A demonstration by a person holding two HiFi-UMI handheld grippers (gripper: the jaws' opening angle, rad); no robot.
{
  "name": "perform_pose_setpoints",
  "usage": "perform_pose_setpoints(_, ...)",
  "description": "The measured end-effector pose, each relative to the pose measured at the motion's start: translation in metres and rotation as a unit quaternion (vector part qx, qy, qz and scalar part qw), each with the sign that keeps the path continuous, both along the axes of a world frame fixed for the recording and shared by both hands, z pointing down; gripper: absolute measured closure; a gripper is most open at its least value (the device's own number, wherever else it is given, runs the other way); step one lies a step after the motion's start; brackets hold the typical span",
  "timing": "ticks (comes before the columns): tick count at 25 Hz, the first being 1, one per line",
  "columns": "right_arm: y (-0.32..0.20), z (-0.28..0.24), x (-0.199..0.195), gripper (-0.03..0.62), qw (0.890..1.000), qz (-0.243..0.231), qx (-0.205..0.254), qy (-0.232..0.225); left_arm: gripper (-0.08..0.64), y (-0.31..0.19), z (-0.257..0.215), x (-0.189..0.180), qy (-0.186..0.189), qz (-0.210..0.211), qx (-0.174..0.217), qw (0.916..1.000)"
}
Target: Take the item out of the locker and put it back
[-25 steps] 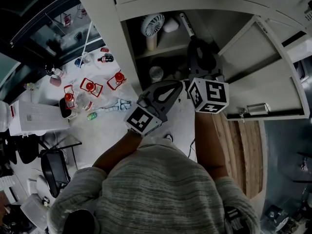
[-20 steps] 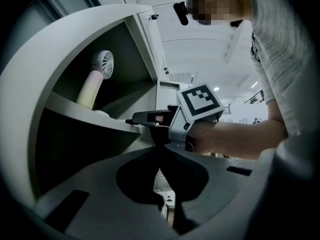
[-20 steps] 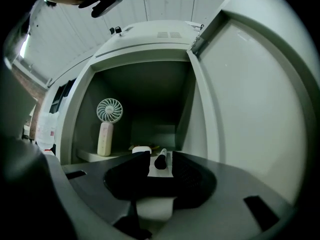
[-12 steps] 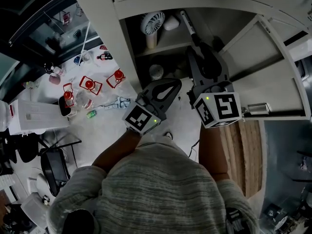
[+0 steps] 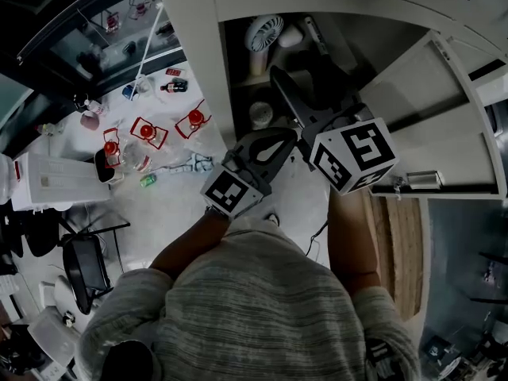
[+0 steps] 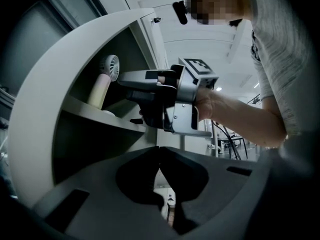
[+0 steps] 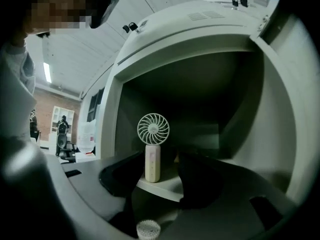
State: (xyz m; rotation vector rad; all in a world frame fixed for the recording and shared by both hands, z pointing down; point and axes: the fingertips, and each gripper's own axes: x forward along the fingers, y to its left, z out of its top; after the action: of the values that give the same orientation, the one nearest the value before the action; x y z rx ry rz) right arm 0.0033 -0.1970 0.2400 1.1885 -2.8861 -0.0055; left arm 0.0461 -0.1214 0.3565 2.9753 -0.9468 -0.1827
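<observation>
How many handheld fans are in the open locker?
1. The handheld fan stands upright at the left of the upper shelf. Part of the compartment below is out of sight, so another may be hidden.

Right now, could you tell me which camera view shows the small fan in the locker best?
The right gripper view: the fan stands upright on the shelf, facing the camera, head and handle whole. The head view shows it small, from above; the left gripper view shows it side-on and small.

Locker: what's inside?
On the upper shelf, a handheld fan stands upright, with a white oval object and a dark stick beside it. Below, a round white object. The shelf covers the rest of the lower compartment.
</observation>
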Motion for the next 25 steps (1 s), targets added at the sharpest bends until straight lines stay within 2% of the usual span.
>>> perform_pose_setpoints(8, -0.012, 0.008, -0.033, 0.374, 0.998, -0.045, -0.031, 0.021, 0.553, 0.000, 0.003, -0.009, 0.000, -0.012, -0.002, 0.9999)
perform_pose_setpoints(19, -0.019, 0.021, -0.046, 0.377, 0.997, -0.044, -0.046, 0.049, 0.554, 0.002, 0.003, -0.018, 0.001, -0.018, -0.002, 0.9998)
perform_pose_setpoints(20, -0.020, 0.022, -0.045, 0.388, 0.997, -0.043, -0.044, 0.052, 0.554, 0.001, 0.003, -0.017, 0.001, -0.018, -0.003, 0.9998)
perform_pose_setpoints(21, -0.020, 0.023, -0.044, 0.436, 0.997, -0.041, -0.042, 0.054, 0.553, 0.001, 0.003, -0.016, 0.000, -0.018, -0.003, 0.9998)
perform_pose_setpoints(22, -0.021, 0.024, -0.043, 0.449, 0.997, -0.040, -0.041, 0.055, 0.554, 0.000, 0.004, -0.015, -0.001, -0.018, -0.003, 0.9998)
perform_pose_setpoints(25, -0.021, 0.024, -0.042, 0.451, 0.997, -0.041, -0.040, 0.050, 0.553, -0.001, 0.004, -0.015, 0.001, -0.018, -0.004, 0.9998)
